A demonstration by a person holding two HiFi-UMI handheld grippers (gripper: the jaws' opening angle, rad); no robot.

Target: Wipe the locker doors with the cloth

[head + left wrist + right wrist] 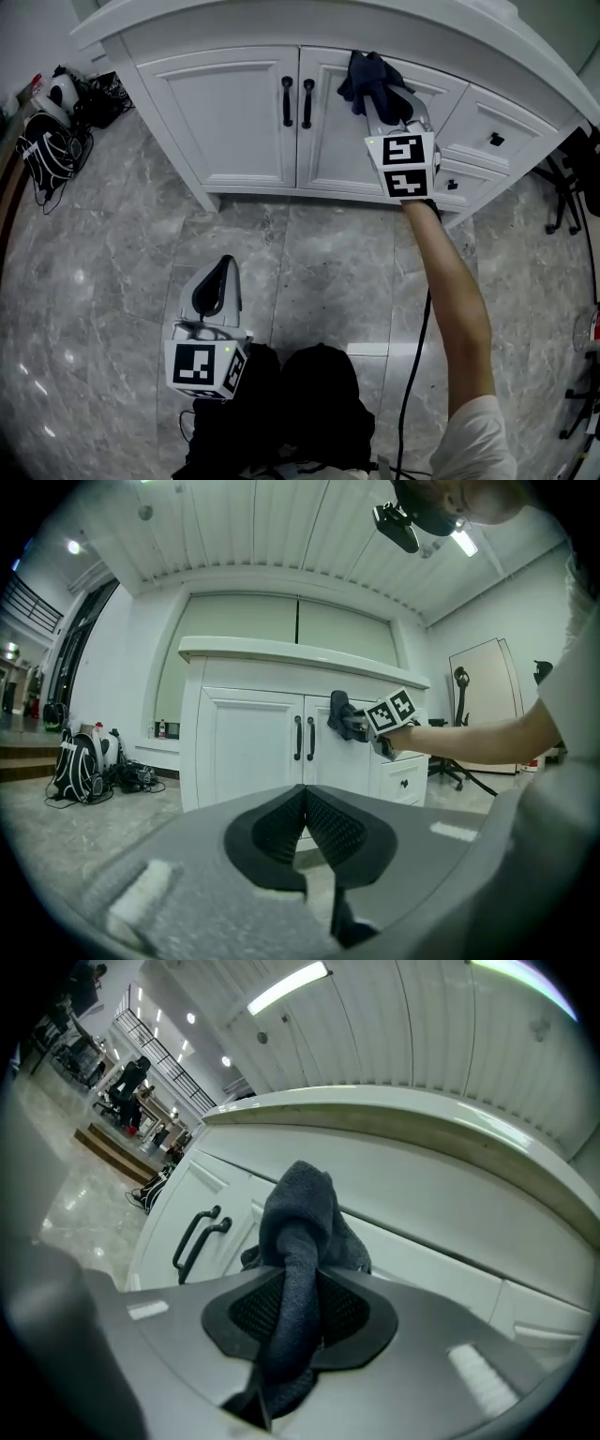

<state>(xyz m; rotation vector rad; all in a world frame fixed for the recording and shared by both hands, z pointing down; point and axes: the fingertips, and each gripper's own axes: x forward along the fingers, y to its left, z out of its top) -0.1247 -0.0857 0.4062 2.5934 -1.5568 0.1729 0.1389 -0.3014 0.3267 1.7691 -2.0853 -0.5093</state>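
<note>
Holding the cloth (367, 80) pinched in our right gripper (384, 105) at the top of the right door (328, 141), we judge it and the left door (230, 112) mostly unwiped, left gripper (217, 281) idle, jaws together, empty.

Right gripper (380, 101): holds dark cloth (367, 80) at right locker door (328, 141), near its top.
Left gripper (221, 274): above floor (103, 253), well apart from that door.

Grey left hand-held gripper (223, 267), right hand-held gripper (380, 98), marker cubes (204, 367), white sleeve (476, 439).
</note>
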